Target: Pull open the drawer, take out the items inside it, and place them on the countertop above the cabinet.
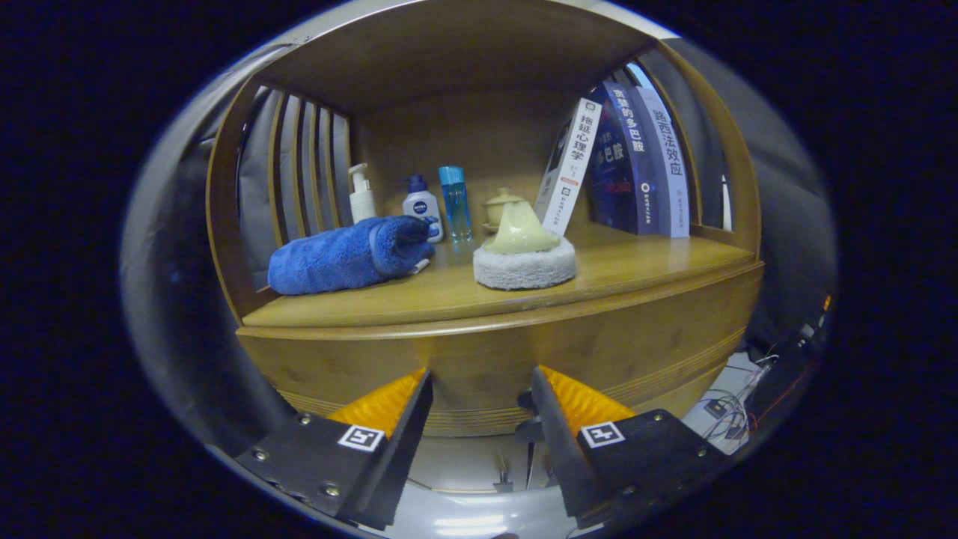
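My gripper (482, 372) is open, with nothing between its fingers, held close in front of the wooden drawer front (479, 352) of the cabinet. A small dark knob (526, 432) shows low on that front, beside the right finger. Above, on the countertop (644, 273), a rolled blue towel (344, 256) lies to the left. A round white scrubber with a pale yellow handle (524, 258) stands just right of it, straight beyond the fingers. The drawer's inside is hidden from here.
At the back of the countertop stand a white pump bottle (361, 195), a white bottle with a blue cap (421, 206), a clear blue bottle (455, 202) and a small cream teapot (500, 206). Several books (636, 161) lean at the right. Slatted wooden sides enclose the shelf. Cables (730, 408) lie on the floor to the right.
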`<state>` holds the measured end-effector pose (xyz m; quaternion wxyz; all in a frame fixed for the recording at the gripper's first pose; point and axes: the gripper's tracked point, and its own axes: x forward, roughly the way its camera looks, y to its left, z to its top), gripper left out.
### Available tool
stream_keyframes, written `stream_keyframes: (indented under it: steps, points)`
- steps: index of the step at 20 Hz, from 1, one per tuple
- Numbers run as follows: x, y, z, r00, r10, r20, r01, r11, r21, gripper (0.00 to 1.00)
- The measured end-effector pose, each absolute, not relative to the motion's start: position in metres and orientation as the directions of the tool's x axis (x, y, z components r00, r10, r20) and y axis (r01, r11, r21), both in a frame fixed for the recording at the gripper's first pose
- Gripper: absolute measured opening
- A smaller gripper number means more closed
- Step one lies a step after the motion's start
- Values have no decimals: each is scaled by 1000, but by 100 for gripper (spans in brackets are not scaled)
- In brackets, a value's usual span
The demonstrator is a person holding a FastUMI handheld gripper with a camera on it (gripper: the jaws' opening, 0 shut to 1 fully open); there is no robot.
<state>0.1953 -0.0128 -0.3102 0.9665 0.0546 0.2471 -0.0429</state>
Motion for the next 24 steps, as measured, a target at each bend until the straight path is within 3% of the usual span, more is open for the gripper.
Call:
stream_keyframes:
  steps: [10, 24]
  points:
    - [193, -17, -296, 886, -74, -457, 134, 986, 101, 81]
    - [163, -27, -154, 958, -135, -254, 132, 991, -31, 81]
